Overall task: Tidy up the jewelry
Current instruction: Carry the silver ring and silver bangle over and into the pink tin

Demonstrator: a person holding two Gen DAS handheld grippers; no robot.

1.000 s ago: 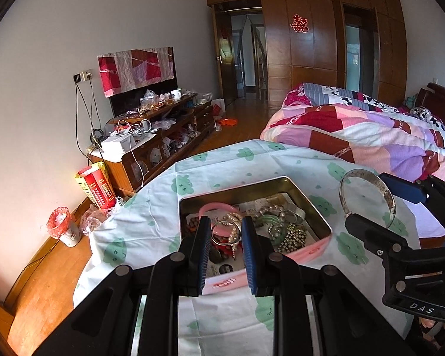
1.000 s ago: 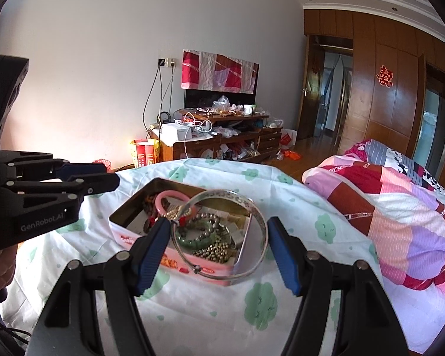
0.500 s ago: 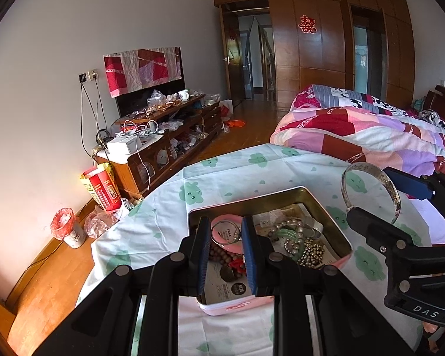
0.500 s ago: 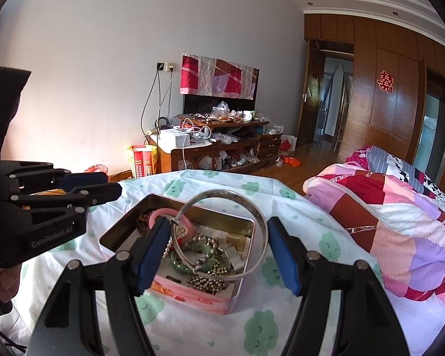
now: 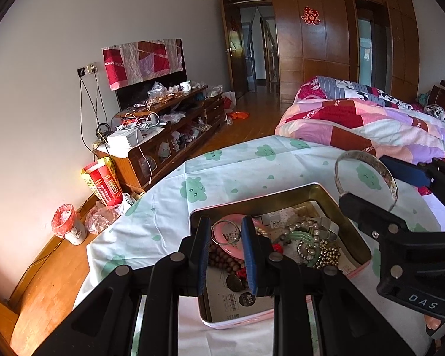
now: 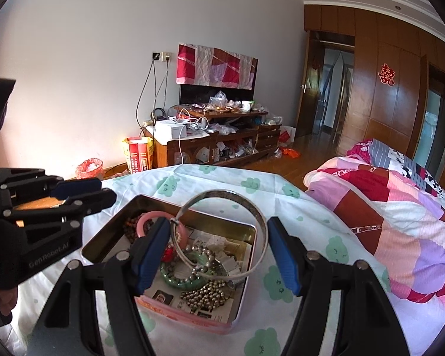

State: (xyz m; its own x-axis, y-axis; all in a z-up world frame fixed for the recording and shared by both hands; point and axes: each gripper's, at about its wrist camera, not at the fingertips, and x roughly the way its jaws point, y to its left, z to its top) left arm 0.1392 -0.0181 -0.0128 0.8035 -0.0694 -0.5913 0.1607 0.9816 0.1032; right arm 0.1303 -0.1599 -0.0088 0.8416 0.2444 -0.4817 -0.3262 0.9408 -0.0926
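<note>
tin (image 6: 246,234) on table (image 6: 222,184), beads (image 6: 206,295) inside, bed (image 6: 400,222) right, cabinet (image 6: 222,145) behind

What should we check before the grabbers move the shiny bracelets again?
1. Right gripper touches the big silver bangle on both sides: ok.
2. Left gripper is pinching the small silver ring: ok.
3. Big bangle is lifted above the tin: ok.
4. Small ring is free of the other jewelry in the tin: cannot tell.
5. The two grippers are apart from each other: ok.
6. Bare tablecloth lies beside the tin for setting things down: ok.
</note>
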